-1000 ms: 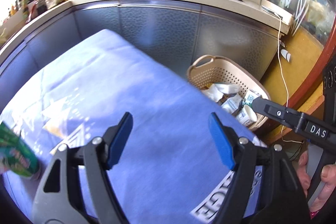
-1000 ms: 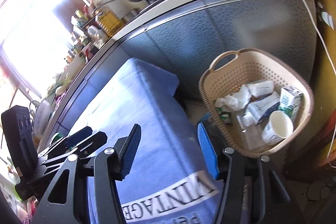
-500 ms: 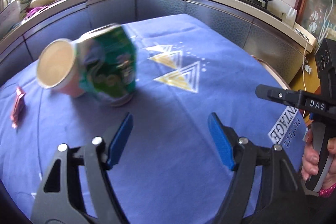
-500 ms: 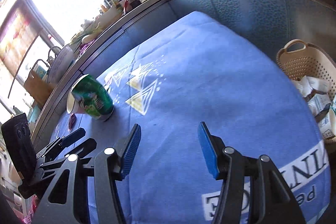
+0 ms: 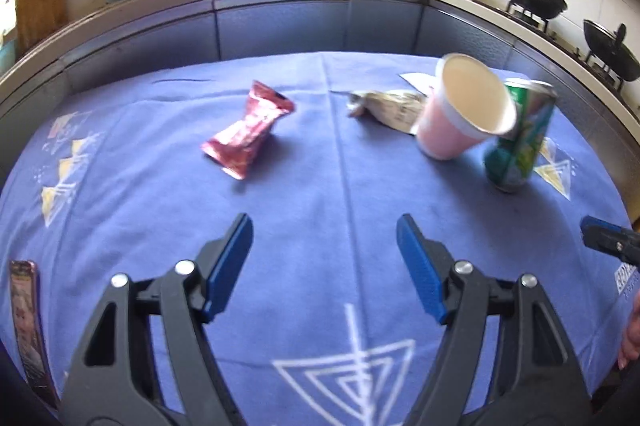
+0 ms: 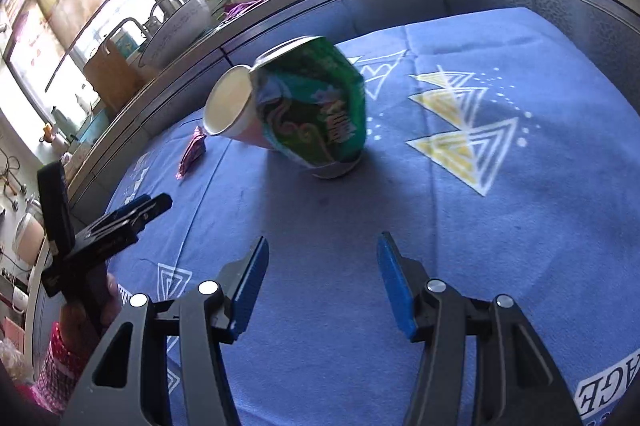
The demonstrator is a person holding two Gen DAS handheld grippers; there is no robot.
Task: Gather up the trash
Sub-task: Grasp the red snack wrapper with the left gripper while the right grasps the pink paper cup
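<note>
- The left gripper (image 5: 324,262) has its jaws open, with nothing between them, above the blue tablecloth (image 5: 320,194).
- The right gripper (image 6: 320,282) is open and empty too.
- In the left wrist view, the red wrapper (image 5: 248,132) lies at 11 o'clock from the left gripper.
- The pink cup (image 5: 464,114) leans at 2 o'clock, touching the green can (image 5: 520,138).
- A crumpled packet (image 5: 388,104) lies just behind the cup.

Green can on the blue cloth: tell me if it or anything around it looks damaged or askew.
The green can is dented, its side creased and caved in, though it stands upright. The pink cup beside it tilts over, mouth facing sideways. A crumpled red wrapper and a flattened silvery packet lie loose on the cloth.
</note>
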